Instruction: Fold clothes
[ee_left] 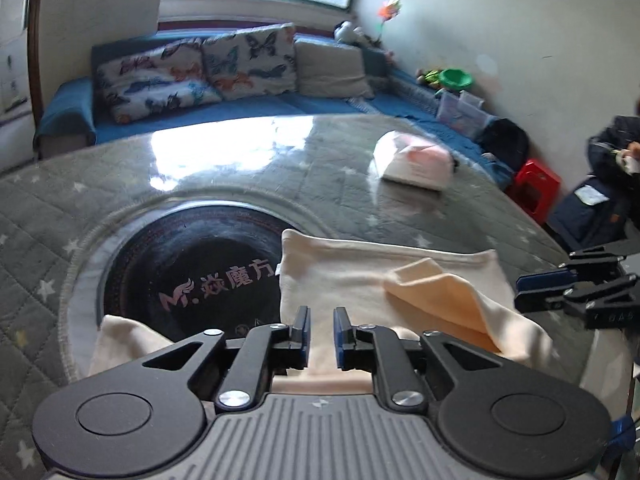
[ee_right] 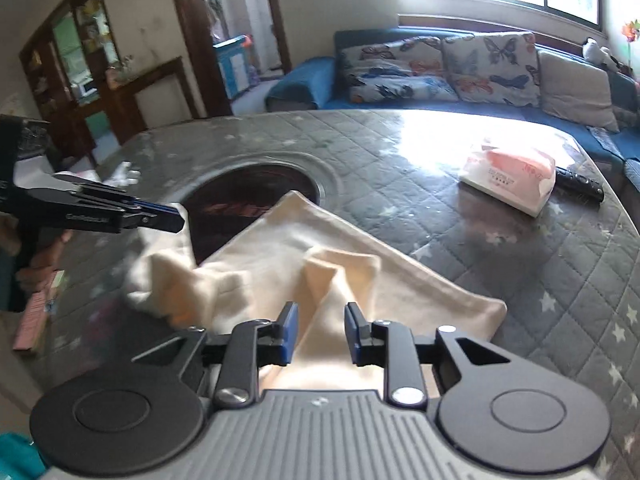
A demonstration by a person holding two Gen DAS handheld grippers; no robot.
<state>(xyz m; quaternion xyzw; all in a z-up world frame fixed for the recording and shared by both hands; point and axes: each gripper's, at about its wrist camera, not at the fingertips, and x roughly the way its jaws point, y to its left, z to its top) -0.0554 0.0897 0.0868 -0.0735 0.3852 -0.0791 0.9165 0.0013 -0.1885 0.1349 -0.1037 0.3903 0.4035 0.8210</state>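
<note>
On the surface, a cream garment lies part-folded.
Both hand-held grippers, left and right, hover agape, empty, likely between grasps.

The left gripper is held low and level, its two blue-padded fingers parted by a narrow gap with nothing between them. The right gripper sits alongside, to its right, its fingers spread a little wider and likewise holding nothing. From the right wrist view the left gripper shows side-on at the left edge, with the person's hand wrapped round its grip below. Both point forward and slightly down.
</note>
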